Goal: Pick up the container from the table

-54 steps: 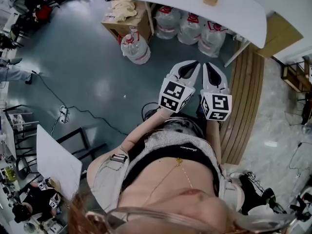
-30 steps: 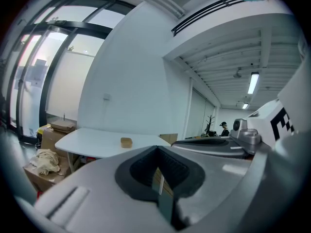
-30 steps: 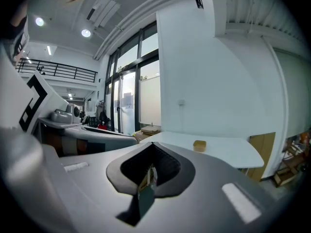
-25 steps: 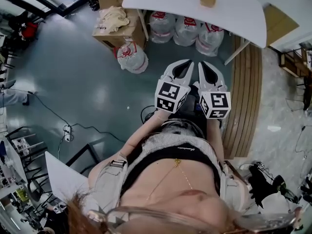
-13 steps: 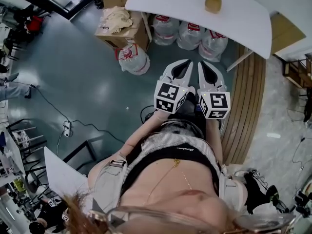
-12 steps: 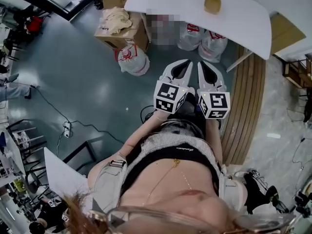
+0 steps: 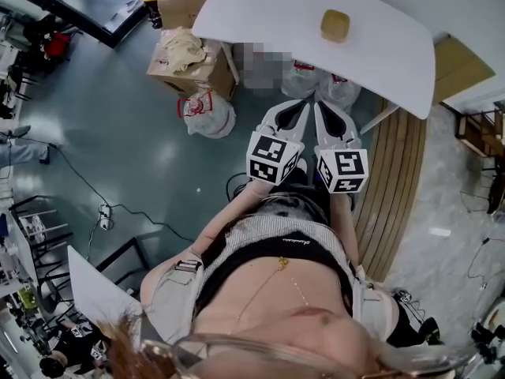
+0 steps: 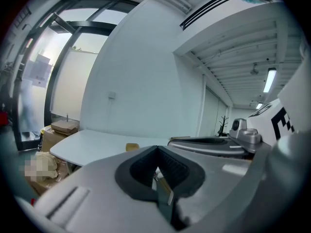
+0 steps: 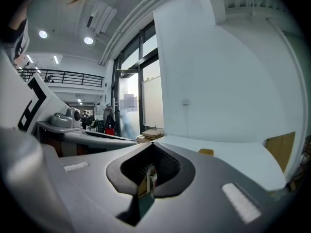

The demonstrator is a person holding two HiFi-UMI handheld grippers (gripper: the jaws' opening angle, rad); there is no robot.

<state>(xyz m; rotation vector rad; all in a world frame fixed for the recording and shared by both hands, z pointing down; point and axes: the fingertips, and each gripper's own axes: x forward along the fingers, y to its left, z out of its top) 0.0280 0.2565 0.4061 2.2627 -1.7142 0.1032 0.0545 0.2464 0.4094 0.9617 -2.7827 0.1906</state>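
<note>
- Spreading ahead of both pairs of jaws, the white desk (image 7: pixel 394 54) carries only the task's thing. Its near edge is just beyond the jaw tips in the head view.
- Left of the jaws and lower down, a cardboard box (image 7: pixel 189 54) stands on the floor with a water bottle (image 7: pixel 207 113) beside it. Neither is part of the task.
- The left gripper (image 7: pixel 293 109) is held side by side with the right gripper (image 7: pixel 327 113), and both point toward the desk. Each gripper view shows its jaws closed tip to tip with nothing between them.
- The container (image 7: pixel 335 24), a small tan block, sits on the desk well ahead of the jaws and untouched. It lies a little left of the left jaw line (image 8: pixel 132 147) and a little right of the right jaw line (image 9: pixel 206 152).
- Judging by this, the step in hand is the approach, with no grasp yet begun.
- The next move likely calls for one pair of jaws to open wide, reach over the desk edge, straddle the container and close on its sides before lifting. The right jaws look nearer in line with it.
</note>
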